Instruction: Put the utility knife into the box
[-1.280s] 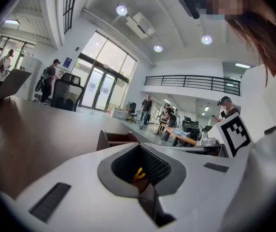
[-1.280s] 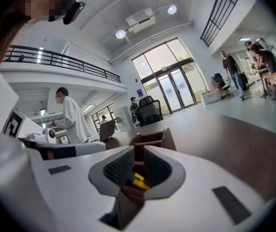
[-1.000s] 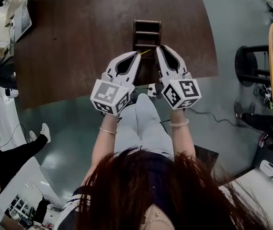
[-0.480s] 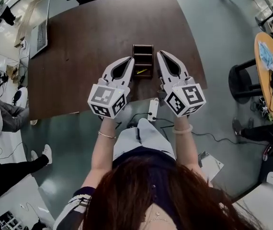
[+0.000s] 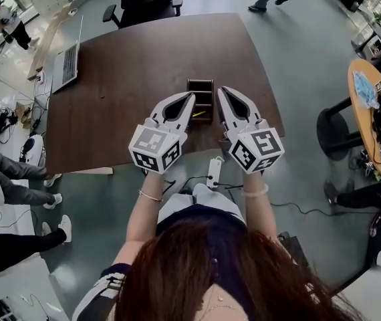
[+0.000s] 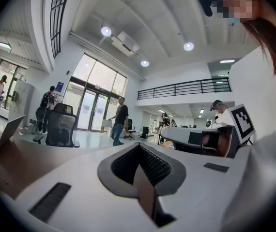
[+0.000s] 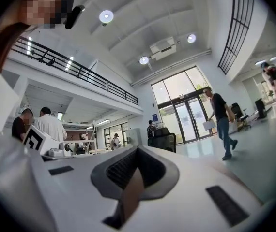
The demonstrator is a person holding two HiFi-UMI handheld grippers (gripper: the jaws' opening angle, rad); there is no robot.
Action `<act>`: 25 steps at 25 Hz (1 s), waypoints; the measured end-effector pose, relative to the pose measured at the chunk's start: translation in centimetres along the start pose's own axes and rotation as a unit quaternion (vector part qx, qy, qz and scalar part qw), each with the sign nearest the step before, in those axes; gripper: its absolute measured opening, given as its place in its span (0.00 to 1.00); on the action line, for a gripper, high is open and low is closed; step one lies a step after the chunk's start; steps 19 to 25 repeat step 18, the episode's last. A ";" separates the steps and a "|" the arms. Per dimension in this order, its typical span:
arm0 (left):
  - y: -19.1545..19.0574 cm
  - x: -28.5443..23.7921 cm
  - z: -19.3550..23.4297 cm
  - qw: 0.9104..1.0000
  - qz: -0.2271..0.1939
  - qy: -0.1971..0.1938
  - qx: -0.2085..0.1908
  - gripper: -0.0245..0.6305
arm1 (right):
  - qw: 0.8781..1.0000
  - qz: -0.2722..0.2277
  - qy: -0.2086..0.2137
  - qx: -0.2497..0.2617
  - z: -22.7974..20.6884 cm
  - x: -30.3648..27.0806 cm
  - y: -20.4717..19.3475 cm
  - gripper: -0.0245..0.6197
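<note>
Well to the left of the box (image 5: 200, 91), near the far edge of the table (image 5: 123, 79), an open laptop (image 5: 65, 69) sits clear of your work. Your left gripper (image 5: 190, 97) hangs just left of the box's near end; its jaws are pressed together with nothing between them, and the left gripper view shows only the room past the closed tips. The box is a small dark wooden rack of compartments standing near the table's front edge. The utility knife (image 5: 199, 114) shows as a thin yellow sliver lying slantwise at the near end of the box, seemingly inside the closest compartment, though from above you cannot tell whether it is fully down or propped on a divider. Your right gripper (image 5: 221, 92) hangs just right of the box, its jaws likewise together and empty. Expect the knife to be light and stiff, with a slim smooth body that may twist or slip between the pads, and a blade end best left alone. If it needs reseating, part the jaws and take it across the middle of the handle, on its flat sides. Well to the right of the box, a round table (image 5: 365, 132) stands off on the floor
</note>
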State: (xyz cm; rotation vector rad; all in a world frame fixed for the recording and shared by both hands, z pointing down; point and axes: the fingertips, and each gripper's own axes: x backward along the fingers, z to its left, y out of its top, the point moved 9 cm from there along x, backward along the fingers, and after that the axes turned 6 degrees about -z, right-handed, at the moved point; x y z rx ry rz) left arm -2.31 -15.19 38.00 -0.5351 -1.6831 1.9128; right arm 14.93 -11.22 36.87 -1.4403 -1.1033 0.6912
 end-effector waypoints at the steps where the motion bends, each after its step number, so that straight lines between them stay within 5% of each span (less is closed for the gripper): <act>1: 0.0 0.1 -0.1 1.000 0.001 -0.001 0.000 0.03 | 1.000 -0.001 0.001 0.000 0.1 0.1 0.1 0.06; 25: -0.4 0.2 -0.9 1.000 0.004 -0.003 0.004 0.03 | 1.000 0.026 -0.014 -0.006 -0.1 0.9 -0.9 0.06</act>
